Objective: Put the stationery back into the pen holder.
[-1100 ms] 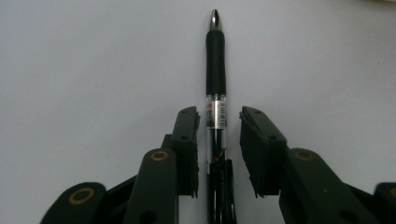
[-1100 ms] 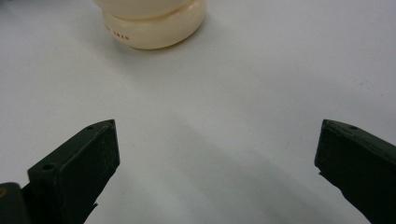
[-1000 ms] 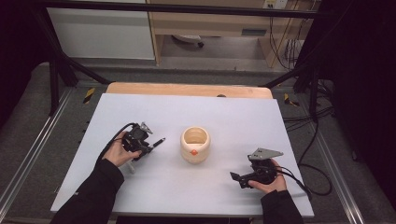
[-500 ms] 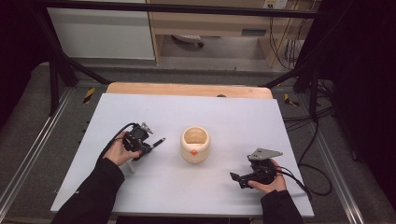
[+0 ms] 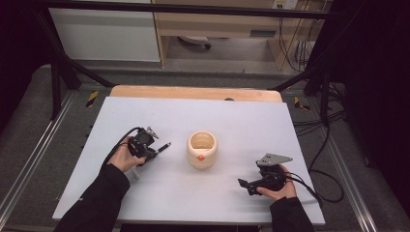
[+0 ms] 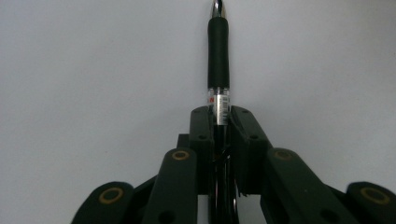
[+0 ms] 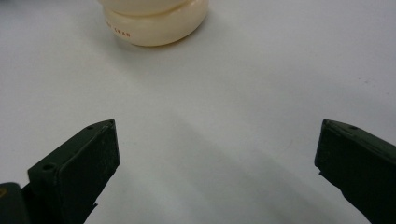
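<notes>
Pen point(image 6: 218, 60) sits clamped in your left gripper point(image 5: 153, 149), jaws tight on its barrel, tip aimed toward the cream cup point(image 5: 202, 150) mid-table point(image 5: 241, 121). Your right gripper point(image 5: 246, 184) rests low on the table, jaws spread wide, nothing between them, cup ahead.

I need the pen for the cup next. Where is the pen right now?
The pen is clamped in the left gripper, on the table's left side in the high view, its tip pointing toward the cream cup but short of it.
</notes>
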Available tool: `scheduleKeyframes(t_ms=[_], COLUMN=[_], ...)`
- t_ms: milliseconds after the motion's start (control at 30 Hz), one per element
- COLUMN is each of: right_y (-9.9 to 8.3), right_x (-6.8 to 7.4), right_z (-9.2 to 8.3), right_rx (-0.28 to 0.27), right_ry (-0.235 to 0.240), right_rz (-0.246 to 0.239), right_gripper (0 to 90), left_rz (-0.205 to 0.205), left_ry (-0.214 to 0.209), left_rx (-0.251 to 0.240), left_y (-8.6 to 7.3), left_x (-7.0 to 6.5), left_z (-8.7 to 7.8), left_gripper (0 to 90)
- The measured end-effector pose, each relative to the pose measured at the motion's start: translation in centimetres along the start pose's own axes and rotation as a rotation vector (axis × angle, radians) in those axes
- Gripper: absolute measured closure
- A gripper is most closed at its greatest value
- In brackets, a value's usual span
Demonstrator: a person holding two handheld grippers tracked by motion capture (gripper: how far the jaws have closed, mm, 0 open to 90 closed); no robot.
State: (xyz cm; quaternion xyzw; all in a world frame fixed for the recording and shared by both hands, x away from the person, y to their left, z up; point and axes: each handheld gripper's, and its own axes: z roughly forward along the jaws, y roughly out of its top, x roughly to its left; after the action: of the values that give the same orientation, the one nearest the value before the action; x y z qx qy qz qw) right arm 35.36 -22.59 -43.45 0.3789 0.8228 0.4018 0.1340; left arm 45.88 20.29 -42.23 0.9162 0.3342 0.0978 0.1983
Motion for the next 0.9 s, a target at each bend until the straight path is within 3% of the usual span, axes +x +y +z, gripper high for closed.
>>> scheduleKeyframes(t_ms=[433,900], right_y=[0.0,0.0], right_x=[0.0,0.1], right_z=[0.0,-0.1], right_rx=[0.004,0.004], right_ry=[-0.001,-0.002], right_rz=[0.001,0.004], right_gripper=[0.7,0.7], left_rz=[-0.022,-0.036], left_ry=[-0.016,-0.027], left_rx=[-0.037,-0.196], left_y=[-0.2,-0.6], left_x=[0.1,-1.0], left_z=[-1.3,-4.3], left_gripper=[79.6,79.5])
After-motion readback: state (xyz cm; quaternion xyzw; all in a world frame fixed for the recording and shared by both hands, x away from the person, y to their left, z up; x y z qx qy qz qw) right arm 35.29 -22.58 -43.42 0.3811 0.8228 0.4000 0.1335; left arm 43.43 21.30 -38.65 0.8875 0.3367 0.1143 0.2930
